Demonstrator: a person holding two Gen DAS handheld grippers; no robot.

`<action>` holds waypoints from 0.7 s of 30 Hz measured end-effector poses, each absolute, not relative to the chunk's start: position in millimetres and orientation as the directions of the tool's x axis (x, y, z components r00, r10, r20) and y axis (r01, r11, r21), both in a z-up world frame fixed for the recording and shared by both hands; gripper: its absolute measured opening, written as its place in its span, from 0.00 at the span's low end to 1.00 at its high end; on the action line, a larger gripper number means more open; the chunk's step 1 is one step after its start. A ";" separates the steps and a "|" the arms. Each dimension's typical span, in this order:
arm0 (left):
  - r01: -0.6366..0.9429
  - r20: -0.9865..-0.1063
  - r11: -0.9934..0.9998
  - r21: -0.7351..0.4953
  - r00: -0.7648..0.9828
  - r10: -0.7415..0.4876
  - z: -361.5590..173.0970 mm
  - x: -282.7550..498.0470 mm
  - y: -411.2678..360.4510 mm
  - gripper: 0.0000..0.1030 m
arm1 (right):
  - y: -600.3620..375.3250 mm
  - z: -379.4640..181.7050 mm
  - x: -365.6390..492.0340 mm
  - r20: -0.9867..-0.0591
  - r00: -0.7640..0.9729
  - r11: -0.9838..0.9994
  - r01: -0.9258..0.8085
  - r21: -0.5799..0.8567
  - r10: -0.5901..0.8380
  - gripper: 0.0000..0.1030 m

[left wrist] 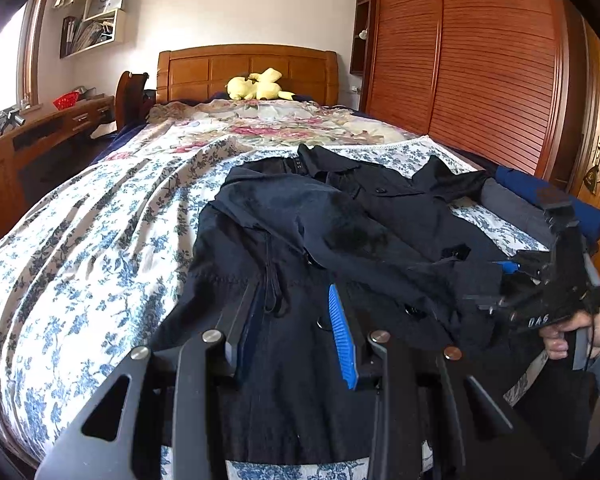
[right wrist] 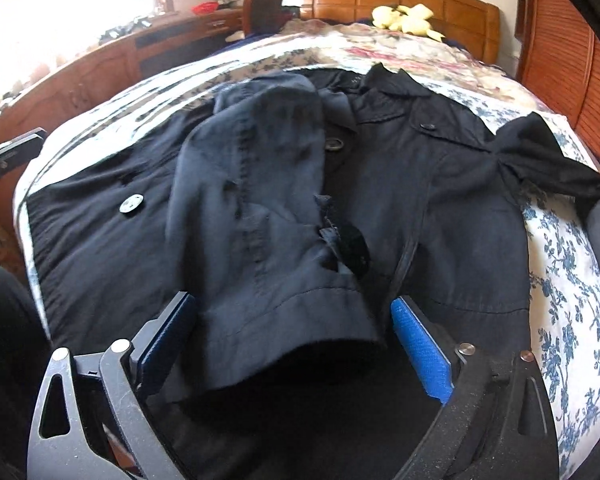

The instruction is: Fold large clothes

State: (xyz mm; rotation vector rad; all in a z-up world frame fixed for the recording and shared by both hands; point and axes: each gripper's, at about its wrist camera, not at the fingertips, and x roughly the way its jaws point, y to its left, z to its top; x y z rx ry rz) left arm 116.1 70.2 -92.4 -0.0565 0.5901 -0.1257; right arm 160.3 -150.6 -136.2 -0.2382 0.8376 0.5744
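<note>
A dark navy coat point(left wrist: 340, 232) lies spread on the bed, collar toward the headboard, with one sleeve point(right wrist: 260, 208) folded across its front. My left gripper point(left wrist: 292, 300) is open just above the coat's lower part, holding nothing. My right gripper point(right wrist: 296, 320) is open, its blue pads point(right wrist: 420, 344) either side of the folded sleeve's cuff without pinching it. In the left wrist view the right gripper point(left wrist: 556, 280) shows at the coat's right edge, held by a hand.
The bed has a blue-floral sheet point(left wrist: 80, 248) and a rose quilt point(left wrist: 292, 124) with a yellow plush toy point(left wrist: 256, 86) at the headboard. A folded blue and grey pile point(left wrist: 540, 204) lies at the right edge. A wooden desk point(left wrist: 40, 136) stands left, a wardrobe point(left wrist: 480, 60) right.
</note>
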 end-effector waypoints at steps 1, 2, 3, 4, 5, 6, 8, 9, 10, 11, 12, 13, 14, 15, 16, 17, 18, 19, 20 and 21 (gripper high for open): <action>0.096 -0.555 0.992 -0.083 0.822 -0.126 -93.8 115.6 69.1 0.31 | -151.7 -133.2 158.7 -0.750 0.523 0.816 -0.577 0.039 0.405 0.79; 0.092 -0.557 0.993 -0.079 0.822 -0.120 -95.0 114.8 68.1 0.31 | -152.0 -130.9 157.6 -0.744 0.519 0.810 -0.584 0.052 0.422 0.76; 0.088 -0.559 0.993 -0.078 0.821 -0.117 -95.9 113.7 66.9 0.31 | -152.9 -128.7 156.8 -0.738 0.525 0.811 -0.583 0.051 0.424 0.69; 0.083 -0.562 0.993 -0.079 0.820 -0.114 -97.0 112.6 66.2 0.31 | -154.9 -126.4 156.7 -0.731 0.535 0.813 -0.581 0.046 0.423 0.56; 0.077 -0.565 0.994 -0.078 0.818 -0.107 -97.7 111.7 64.9 0.31 | -157.1 -124.2 157.6 -0.724 0.545 0.816 -0.577 0.044 0.424 0.49; 0.068 -0.569 0.995 -0.073 0.816 -0.098 -98.4 110.7 63.6 0.31 | -159.5 -123.6 159.0 -0.718 0.550 0.818 -0.574 0.048 0.428 0.35; 0.053 -0.575 0.996 -0.067 0.814 -0.082 -99.3 109.4 61.4 0.31 | -165.8 -122.0 162.0 -0.708 0.554 0.817 -0.575 0.056 0.438 0.17; 0.044 -0.579 0.997 -0.065 0.812 -0.073 -99.0 108.9 60.3 0.31 | -168.7 -121.2 163.8 -0.704 0.553 0.813 -0.579 0.059 0.445 0.11; 0.034 -0.582 0.998 -0.061 0.811 -0.063 -98.2 108.3 58.8 0.31 | -172.1 -119.8 163.9 -0.697 0.550 0.807 -0.587 0.068 0.459 0.07; 0.026 -0.584 0.998 -0.057 0.810 -0.055 -97.6 108.1 58.2 0.31 | -176.2 -116.9 163.5 -0.684 0.546 0.797 -0.598 0.086 0.484 0.05; 0.019 -0.586 0.998 -0.053 0.809 -0.046 -96.3 107.5 56.8 0.31 | -180.3 -112.9 162.3 -0.670 0.553 0.795 -0.600 0.092 0.495 0.05; 0.009 -0.586 0.999 -0.049 0.809 -0.036 -93.6 106.3 54.3 0.31 | -183.6 -109.3 160.4 -0.660 0.563 0.795 -0.600 0.087 0.498 0.05; 0.004 -0.586 0.999 -0.047 0.810 -0.031 -91.4 106.5 52.9 0.31 | -187.5 -103.9 158.3 -0.643 0.577 0.795 -0.602 0.080 0.502 0.05; -0.003 -0.584 0.999 -0.045 0.811 -0.024 -88.4 105.9 50.8 0.31 | -191.5 -98.7 156.5 -0.627 0.592 0.796 -0.600 0.075 0.506 0.04; -0.010 -0.580 0.999 -0.043 0.814 -0.017 -85.2 104.9 48.1 0.31 | -196.9 -91.7 154.5 -0.606 0.613 0.801 -0.595 0.068 0.507 0.04; -0.018 -0.575 0.999 -0.045 0.818 -0.011 -80.9 104.1 45.1 0.31 | -201.1 -86.8 153.5 -0.593 0.627 0.806 -0.589 0.062 0.505 0.04; -0.019 -0.572 0.999 -0.047 0.820 -0.011 -78.7 103.9 43.7 0.31 | -206.7 -80.8 152.8 -0.577 0.643 0.811 -0.582 0.059 0.503 0.04; -0.019 -0.570 0.999 -0.051 0.822 -0.014 -75.8 104.3 41.1 0.31 | -211.6 -76.5 153.1 -0.569 0.651 0.814 -0.579 0.057 0.503 0.04; -0.017 -0.568 0.998 -0.054 0.823 -0.017 -73.1 105.6 38.4 0.31 | -215.2 -74.4 154.3 -0.569 0.653 0.816 -0.576 0.055 0.500 0.04; -0.013 -0.564 0.998 -0.054 0.825 -0.020 -70.3 107.3 35.5 0.31 | -219.0 -73.2 155.9 -0.573 0.655 0.820 -0.570 0.052 0.492 0.04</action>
